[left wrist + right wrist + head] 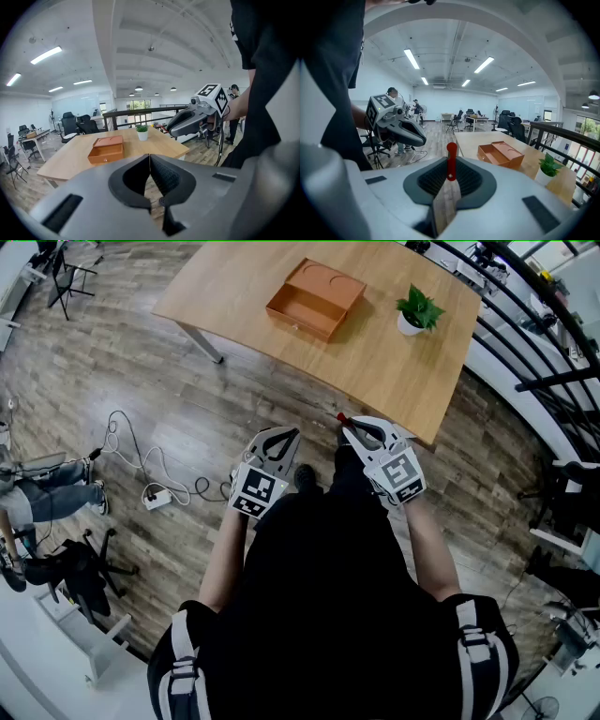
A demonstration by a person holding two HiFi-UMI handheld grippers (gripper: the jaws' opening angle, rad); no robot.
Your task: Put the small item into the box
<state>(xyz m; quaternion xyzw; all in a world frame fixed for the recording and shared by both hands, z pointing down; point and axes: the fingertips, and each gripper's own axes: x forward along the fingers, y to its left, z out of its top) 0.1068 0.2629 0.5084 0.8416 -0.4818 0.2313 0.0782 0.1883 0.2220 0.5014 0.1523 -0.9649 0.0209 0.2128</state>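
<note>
Right gripper (450,177) clamped on red item (451,161) — held near person's torso, short of table (234,287). Left gripper (149,165) pinched together, nothing between jaws. Box (314,298) open on table — plant (417,310) near it.

A light wooden rectangular table (375,357) stands ahead of the right gripper (349,426) on a grey-brown plank floor (187,418). White strip lights (411,58) glow overhead.

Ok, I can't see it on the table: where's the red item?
The red item is held in the right gripper, just short of the table in the head view.
</note>
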